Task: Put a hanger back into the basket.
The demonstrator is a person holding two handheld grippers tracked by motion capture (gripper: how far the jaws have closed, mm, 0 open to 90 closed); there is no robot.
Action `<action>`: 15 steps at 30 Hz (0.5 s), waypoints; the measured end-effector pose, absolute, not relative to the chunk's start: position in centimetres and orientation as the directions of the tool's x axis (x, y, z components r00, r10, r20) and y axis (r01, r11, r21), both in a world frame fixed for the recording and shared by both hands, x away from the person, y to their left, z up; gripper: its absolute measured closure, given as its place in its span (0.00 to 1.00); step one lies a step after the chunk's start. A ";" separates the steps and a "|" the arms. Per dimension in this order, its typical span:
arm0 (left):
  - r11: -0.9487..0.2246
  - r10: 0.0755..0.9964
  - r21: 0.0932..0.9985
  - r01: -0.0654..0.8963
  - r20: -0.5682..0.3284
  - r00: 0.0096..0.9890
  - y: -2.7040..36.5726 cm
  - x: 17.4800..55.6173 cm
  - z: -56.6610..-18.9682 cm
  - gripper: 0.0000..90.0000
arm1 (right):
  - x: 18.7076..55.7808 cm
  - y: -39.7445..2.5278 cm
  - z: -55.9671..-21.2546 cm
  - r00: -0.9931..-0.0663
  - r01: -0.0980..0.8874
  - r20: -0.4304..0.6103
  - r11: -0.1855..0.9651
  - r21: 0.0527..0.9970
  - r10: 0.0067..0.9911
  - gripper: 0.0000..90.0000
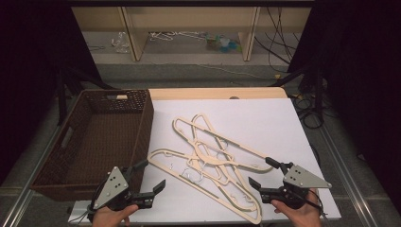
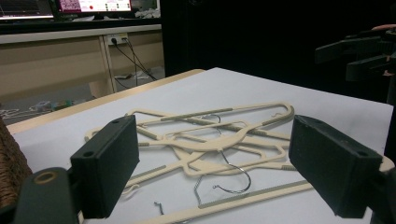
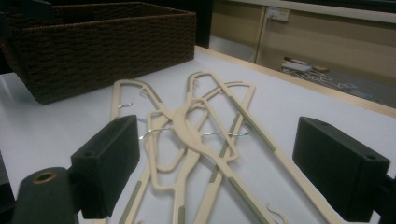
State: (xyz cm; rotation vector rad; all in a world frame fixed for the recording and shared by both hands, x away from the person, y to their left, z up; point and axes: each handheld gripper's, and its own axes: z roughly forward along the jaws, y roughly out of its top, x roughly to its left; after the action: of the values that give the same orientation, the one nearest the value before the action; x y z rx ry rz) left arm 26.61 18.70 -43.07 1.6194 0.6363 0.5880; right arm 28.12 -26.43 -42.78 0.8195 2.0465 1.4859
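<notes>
A tangled pile of cream hangers (image 1: 213, 153) lies mid-tabletop (image 1: 283, 123), right of the brown woven basket (image 1: 90, 137). Both grippers, left (image 1: 150, 177) and right (image 1: 263, 173), are held beside it, fingers apart and empty. Probably one hanger should be gripped by its bar and lifted clear of the others' hooks.

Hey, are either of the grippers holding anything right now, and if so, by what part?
Nothing is held. The left gripper and right gripper both hang open beside the pile of hangers, jaws apart and empty.
</notes>
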 end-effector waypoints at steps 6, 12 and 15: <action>-0.116 0.693 0.990 0.083 0.020 0.721 18.6 26.6 -43.1 0.18 | 28.3 -26.5 -42.9 -0.710 0.178 -0.050 0.248 0.952 0.702 0.18; -0.115 0.690 0.989 0.088 0.016 0.723 18.5 26.5 -43.2 0.18 | 28.5 -26.4 -43.1 -0.723 0.202 -0.038 0.264 0.943 0.690 0.20; -0.129 0.685 0.988 0.081 0.029 0.728 18.5 26.6 -43.1 0.18 | 28.7 -26.4 -43.3 -0.729 0.215 -0.033 0.274 0.938 0.684 0.21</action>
State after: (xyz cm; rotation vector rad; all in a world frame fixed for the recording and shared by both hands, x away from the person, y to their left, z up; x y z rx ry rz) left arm 26.57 18.49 -43.13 1.6401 0.6264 0.5807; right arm 28.67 -26.36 -43.26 0.8093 2.1165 1.4545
